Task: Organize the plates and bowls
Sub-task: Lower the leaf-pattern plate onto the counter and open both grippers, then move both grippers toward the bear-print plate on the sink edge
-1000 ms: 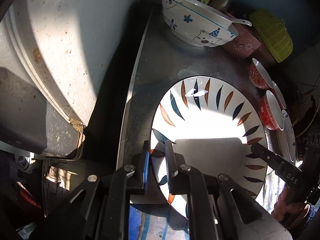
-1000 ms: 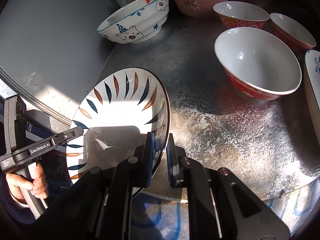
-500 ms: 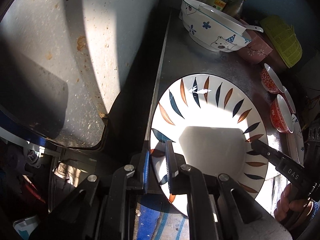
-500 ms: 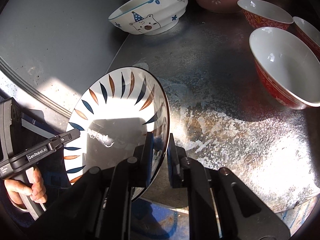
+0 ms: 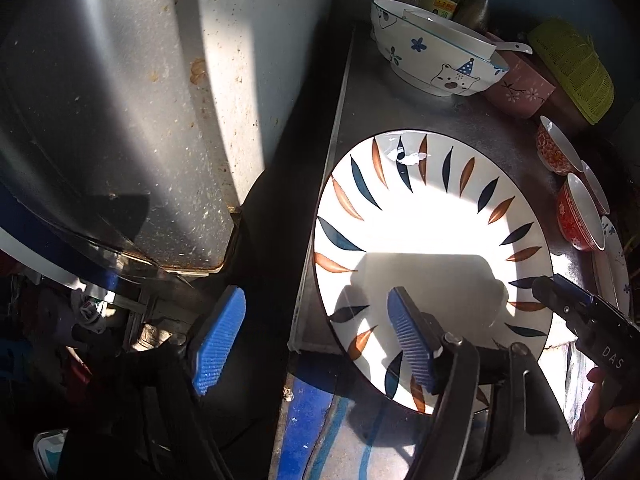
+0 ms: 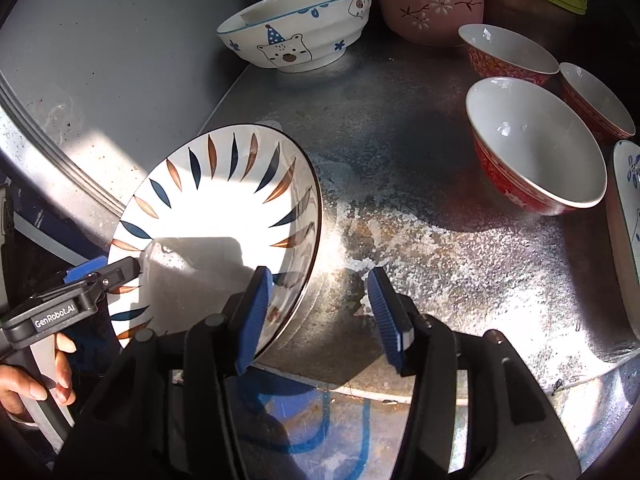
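Both tongs, left (image 5: 314, 342) and right (image 6: 320, 318), gape wide around the leaf-patterned plate (image 5: 432, 248), which lies at the worktop's (image 6: 400, 184) near left edge. Three red bowls (image 6: 532, 144) and a bear bowl (image 6: 296, 32) apparently remain unsorted.

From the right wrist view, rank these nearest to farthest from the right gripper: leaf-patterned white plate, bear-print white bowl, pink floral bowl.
1. Leaf-patterned white plate: its rim lies between the open fingers of the right gripper, to the left.
2. Bear-print white bowl: farther back, slightly left.
3. Pink floral bowl: rearmost, behind and right of the bear bowl.
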